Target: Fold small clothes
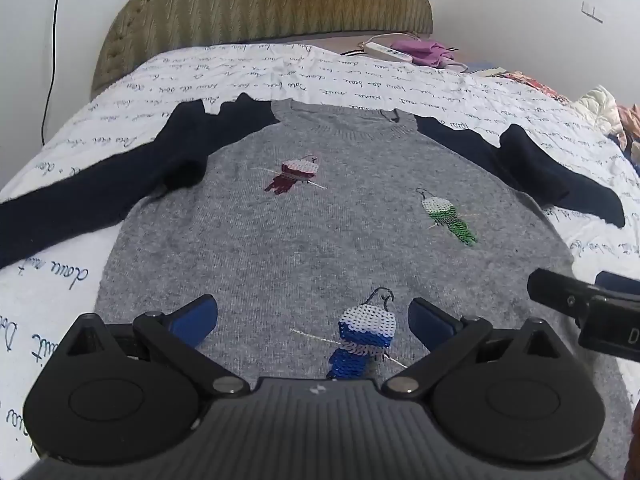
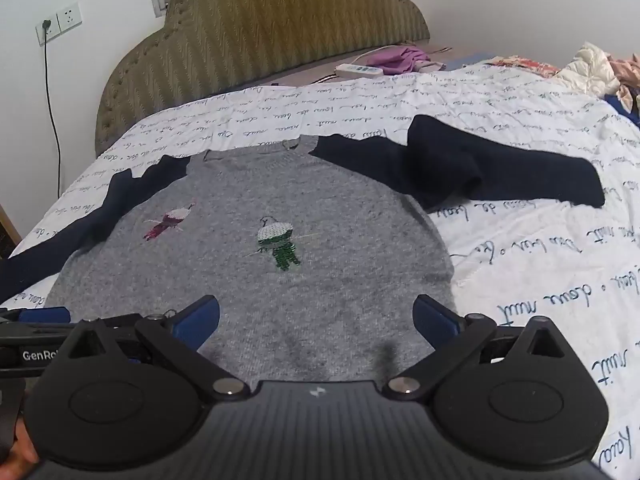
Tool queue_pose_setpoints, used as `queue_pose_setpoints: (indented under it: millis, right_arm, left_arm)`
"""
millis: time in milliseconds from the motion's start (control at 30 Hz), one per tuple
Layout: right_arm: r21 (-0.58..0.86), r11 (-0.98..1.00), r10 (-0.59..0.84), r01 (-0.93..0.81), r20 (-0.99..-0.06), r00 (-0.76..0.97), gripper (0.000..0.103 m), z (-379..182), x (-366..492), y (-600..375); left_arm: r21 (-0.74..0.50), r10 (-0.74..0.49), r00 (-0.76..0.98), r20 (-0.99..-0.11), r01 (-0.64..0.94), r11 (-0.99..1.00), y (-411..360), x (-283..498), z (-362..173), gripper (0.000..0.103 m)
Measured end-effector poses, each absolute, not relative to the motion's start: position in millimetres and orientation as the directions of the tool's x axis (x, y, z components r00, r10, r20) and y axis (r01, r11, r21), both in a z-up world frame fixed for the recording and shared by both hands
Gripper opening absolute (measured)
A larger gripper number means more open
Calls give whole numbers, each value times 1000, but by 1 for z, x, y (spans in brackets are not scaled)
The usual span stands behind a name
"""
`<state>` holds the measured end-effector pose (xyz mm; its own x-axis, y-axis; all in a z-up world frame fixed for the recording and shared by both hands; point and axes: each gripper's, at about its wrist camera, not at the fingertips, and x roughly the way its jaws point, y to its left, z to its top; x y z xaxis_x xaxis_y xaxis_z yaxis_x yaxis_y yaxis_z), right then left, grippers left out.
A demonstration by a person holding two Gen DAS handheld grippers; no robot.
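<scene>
Grey sweater (image 1: 304, 220) with dark navy sleeves lies flat, front up, on the bed's white script-printed cover (image 1: 280, 72), neck toward the headboard (image 1: 264, 0). Three sequin birds on the front: a maroon one (image 1: 294, 176) up near the collar, a green one (image 1: 450, 216) toward the right side, a blue one (image 1: 362, 336) low down near the hem. Both sleeves (image 2: 500, 164) spread outward, each bunched near the shoulder.

My left tongs (image 1: 312, 320) hover over the lower part of the sweater, blue pads wide apart, the blue bird showing between them; nothing gripped. My right tongs (image 2: 316, 320) sit over the hem area further to the right, pads likewise wide apart, only grey knit between them, nothing gripped. Each set of tongs shows at the edge of the other's view, side by side.

Beyond the sweater: a white power strip (image 2: 358, 70) and a purple cloth (image 2: 396, 58) by the headboard, a heap of clothes (image 2: 600, 68) at far right, a wall socket (image 2: 60, 22) with a black cord on the left.
</scene>
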<state>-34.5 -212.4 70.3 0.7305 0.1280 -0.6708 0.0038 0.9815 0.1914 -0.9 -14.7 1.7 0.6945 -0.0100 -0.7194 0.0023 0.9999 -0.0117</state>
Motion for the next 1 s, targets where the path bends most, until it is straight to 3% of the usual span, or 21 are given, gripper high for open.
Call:
queue_pose_setpoints:
  millis: [267, 533, 600, 733, 867, 1000]
  right_arm:
    - [227, 973, 181, -39, -647, 741, 103, 66, -34, -221]
    - [189, 982, 134, -7, -670, 730, 103, 64, -29, -220]
    - [165, 986, 112, -9, -626, 771, 103, 71, -35, -219]
    - [205, 976, 160, -77, -429, 889, 103, 97, -57, -226]
    - [236, 969, 215, -76, -647, 731, 103, 71, -26, -228]
    - [182, 979, 190, -95, -637, 747, 103, 69, -34, -221]
  left_arm:
    - [9, 17, 684, -729, -16, 1000, -16, 0, -2, 103]
    - [4, 31, 673, -739, -42, 999, -11, 2, -5, 103]
    - [9, 34, 673, -739, -40, 999, -11, 2, -5, 103]
    - [32, 50, 675, -736, -39, 999, -13, 3, -6, 103]
    - [21, 45, 675, -736, -44, 999, -12, 7, -5, 103]
    - [30, 54, 683, -729, -46, 998, -13, 8, -4, 103]
